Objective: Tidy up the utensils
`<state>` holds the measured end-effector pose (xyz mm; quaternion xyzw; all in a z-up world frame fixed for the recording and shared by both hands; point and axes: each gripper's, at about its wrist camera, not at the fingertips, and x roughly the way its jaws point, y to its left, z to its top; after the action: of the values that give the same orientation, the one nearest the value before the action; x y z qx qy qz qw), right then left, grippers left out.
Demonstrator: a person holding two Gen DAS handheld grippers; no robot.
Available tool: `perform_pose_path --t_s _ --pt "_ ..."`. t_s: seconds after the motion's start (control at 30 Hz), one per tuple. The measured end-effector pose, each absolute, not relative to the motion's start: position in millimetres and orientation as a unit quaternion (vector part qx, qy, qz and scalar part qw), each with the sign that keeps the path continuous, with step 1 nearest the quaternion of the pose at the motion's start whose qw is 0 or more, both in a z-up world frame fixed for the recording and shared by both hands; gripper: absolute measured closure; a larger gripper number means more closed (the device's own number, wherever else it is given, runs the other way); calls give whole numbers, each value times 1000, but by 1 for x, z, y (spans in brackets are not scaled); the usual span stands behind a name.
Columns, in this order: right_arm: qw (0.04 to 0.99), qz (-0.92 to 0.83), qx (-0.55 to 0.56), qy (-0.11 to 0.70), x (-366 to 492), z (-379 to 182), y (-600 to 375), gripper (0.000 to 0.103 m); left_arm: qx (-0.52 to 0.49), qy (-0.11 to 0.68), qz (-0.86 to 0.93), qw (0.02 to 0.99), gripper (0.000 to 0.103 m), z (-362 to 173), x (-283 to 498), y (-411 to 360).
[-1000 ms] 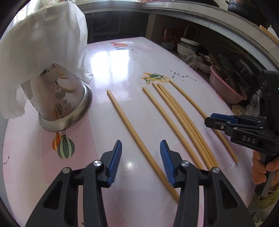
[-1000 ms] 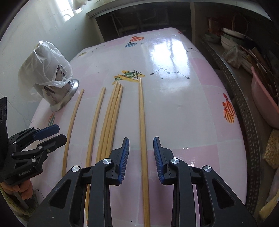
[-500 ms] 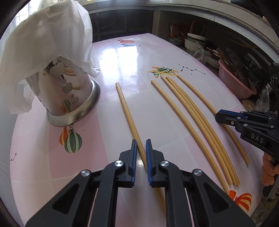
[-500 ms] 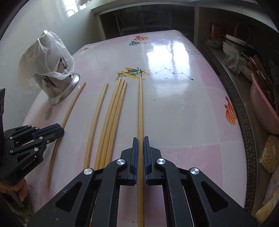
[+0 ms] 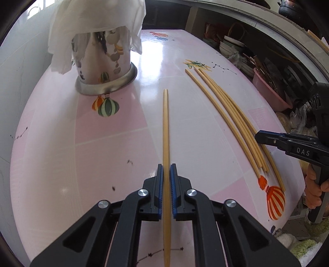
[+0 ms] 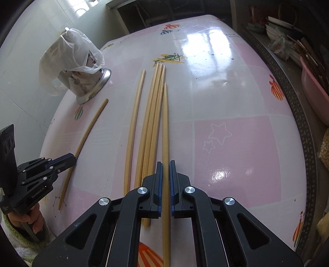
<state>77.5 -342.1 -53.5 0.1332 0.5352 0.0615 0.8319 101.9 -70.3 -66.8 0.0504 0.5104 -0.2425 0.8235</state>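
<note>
Right now we have a bamboo chopstick clamped in each hand: our left gripper [image 5: 166, 178] is closed around the left chopstick [image 5: 165, 127], which points toward the far edge of the pink table [image 5: 51, 147], and our right gripper [image 6: 166, 176] is clenched on the right chopstick [image 6: 165, 123], just beside the four loose chopsticks [image 6: 151, 115] lying mid-table. The steel utensil holder [image 5: 103, 61], draped with a white plastic bag [image 5: 94, 18], stands near the far left corner. We judge the risks as follows: each stick is gripped near one end, so it could pivot or slip as we lift, the bag may snag a tip at the holder's mouth, and the right stick could nudge its neighbours.
</note>
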Motion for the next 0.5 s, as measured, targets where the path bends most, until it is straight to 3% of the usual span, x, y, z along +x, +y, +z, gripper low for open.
perform_pose_path --t_s 0.33,0.5 --pt "824 64 143 544 79 -51 -344 95 38 523 -251 814 96 -60 101 -55" --pt "828 59 143 538 83 -50 -348 95 50 507 -265 818 85 -44 108 -62"
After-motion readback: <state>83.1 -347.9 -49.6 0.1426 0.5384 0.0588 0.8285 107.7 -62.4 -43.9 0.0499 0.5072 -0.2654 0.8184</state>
